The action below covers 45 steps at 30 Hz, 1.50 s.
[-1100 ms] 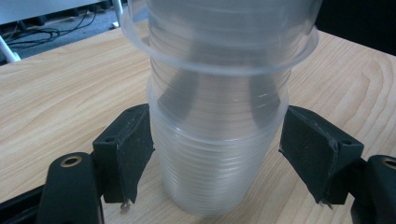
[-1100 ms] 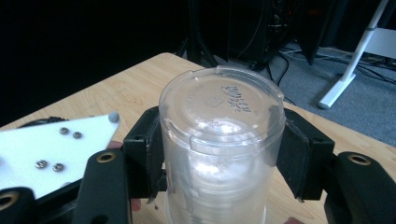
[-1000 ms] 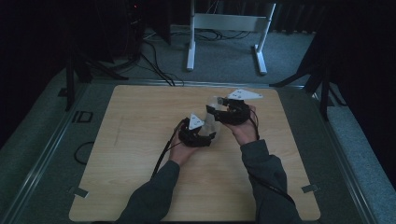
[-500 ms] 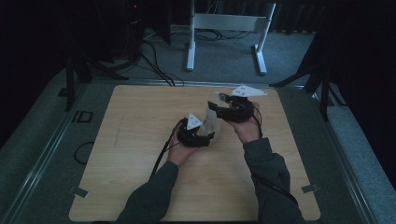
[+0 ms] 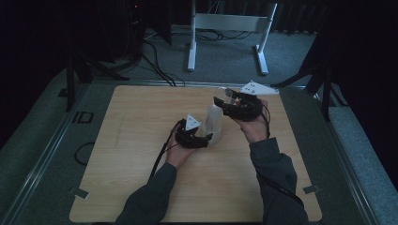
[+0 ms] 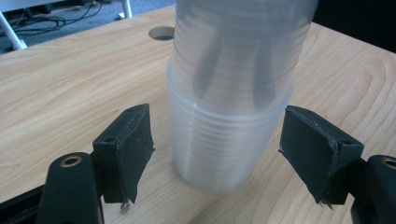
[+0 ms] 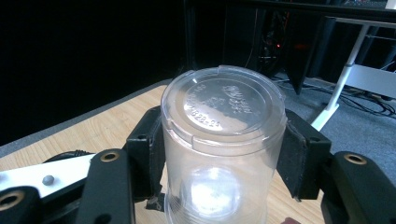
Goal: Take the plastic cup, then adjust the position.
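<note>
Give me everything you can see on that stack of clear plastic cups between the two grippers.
The stack of clear plastic cups stands upside down on the wooden table, translucent and ribbed by many nested rims near its foot. The top cup shows a round embossed base, facing up. The right gripper has been closing and now clamps that cup on both sides. The left gripper flanks the lower stack, its pads apart from the plastic. Dark streaks show through the upper wall.

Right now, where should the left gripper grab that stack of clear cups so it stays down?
Probably low on the stack of cups, level from the sides. Its ribbed round wall stands upright between the left gripper pads, which don't touch it yet.
</note>
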Tool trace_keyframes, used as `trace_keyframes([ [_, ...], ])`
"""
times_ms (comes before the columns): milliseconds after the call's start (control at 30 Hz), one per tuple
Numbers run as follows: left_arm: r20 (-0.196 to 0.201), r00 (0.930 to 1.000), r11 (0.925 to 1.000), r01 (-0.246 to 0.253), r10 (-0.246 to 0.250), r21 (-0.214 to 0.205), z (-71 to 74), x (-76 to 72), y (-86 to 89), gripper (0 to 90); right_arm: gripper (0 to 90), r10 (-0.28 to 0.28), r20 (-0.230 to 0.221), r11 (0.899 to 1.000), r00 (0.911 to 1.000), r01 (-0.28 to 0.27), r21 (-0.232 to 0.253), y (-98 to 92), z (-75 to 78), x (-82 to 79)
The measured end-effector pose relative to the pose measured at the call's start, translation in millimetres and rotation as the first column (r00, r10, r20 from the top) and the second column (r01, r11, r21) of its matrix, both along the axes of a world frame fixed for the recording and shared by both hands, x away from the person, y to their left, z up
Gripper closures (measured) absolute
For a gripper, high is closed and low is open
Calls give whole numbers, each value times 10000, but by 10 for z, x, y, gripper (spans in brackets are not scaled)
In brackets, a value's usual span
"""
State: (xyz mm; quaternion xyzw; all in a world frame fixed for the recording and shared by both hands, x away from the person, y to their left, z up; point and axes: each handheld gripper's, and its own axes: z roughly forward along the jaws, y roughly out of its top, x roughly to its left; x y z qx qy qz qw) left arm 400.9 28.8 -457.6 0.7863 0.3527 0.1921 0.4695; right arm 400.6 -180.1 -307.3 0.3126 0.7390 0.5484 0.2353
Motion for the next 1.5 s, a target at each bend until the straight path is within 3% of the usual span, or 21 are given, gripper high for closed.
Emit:
trace_keyframes([
  [500,75,10000,9999,33,-32,-104,-13,-74,73,253,413,-468,-16,9989,9989,468,-15,-206,23,-46],
  [833,244,9997,9997,68,-62,-236,3,-151,123,253,413,-924,-231,9957,9955,922,-101,-394,-54,-129],
  [1200,478,9987,9990,200,-180,-406,49,-281,137,253,417,-1542,-699,9880,9856,1545,-4,-661,-296,-255],
  [1500,660,9970,9980,423,-392,-462,73,-376,114,253,417,-1757,-1087,9841,9784,1773,54,-750,-481,-299],
])
